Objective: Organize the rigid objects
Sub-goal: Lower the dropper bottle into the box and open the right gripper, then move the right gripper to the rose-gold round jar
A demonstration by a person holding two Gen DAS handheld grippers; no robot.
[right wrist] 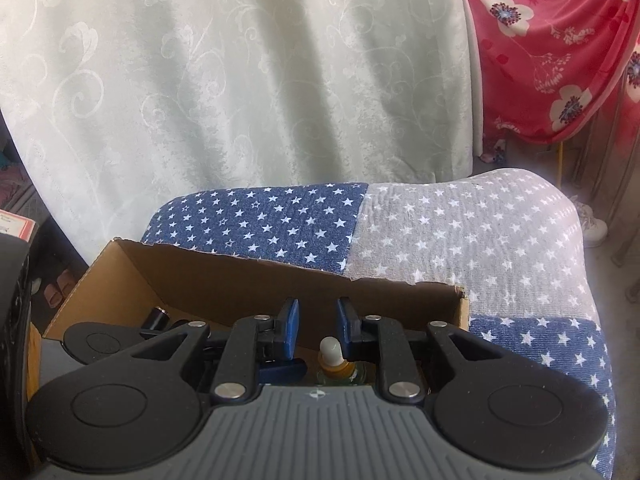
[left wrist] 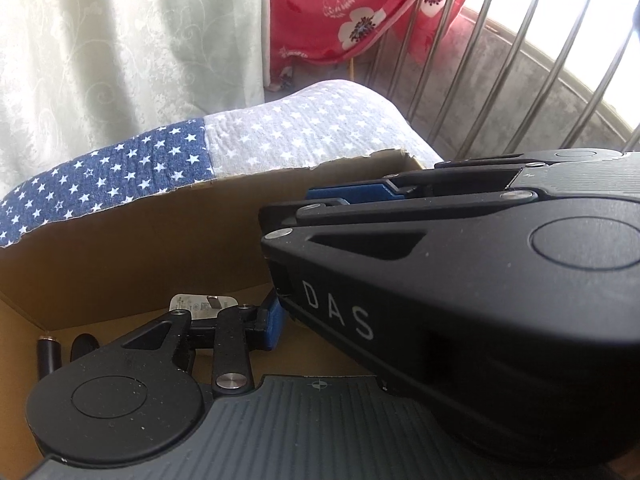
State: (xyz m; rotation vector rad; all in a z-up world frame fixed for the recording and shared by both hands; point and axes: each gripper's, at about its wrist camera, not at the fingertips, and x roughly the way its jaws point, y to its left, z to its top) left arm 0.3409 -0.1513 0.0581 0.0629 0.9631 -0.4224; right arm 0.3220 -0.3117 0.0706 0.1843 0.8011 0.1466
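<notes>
An open cardboard box (right wrist: 240, 280) sits on a star-print cover. My right gripper (right wrist: 318, 318) reaches over the box, its blue pads a narrow gap apart with nothing between the tips. Below it stands a small dropper bottle (right wrist: 331, 354) with a white tip and a yellow collar, touched by neither pad. In the left wrist view the box wall (left wrist: 120, 248) rises behind my left gripper (left wrist: 280, 316). Only its left finger shows there, because the right gripper's black body (left wrist: 440, 300) covers the other. Two black cylinders (left wrist: 50, 356) and a silvery white pack (left wrist: 200, 304) lie on the box floor.
The blue and grey star-print cover (right wrist: 460, 240) drapes a rounded seat. Behind it hang a pale patterned curtain (right wrist: 240, 80) and a red floral cloth (right wrist: 540, 60). A metal railing (left wrist: 500, 60) stands on the right. Sandals (right wrist: 56, 288) and a white shoe (right wrist: 592, 220) lie on the floor.
</notes>
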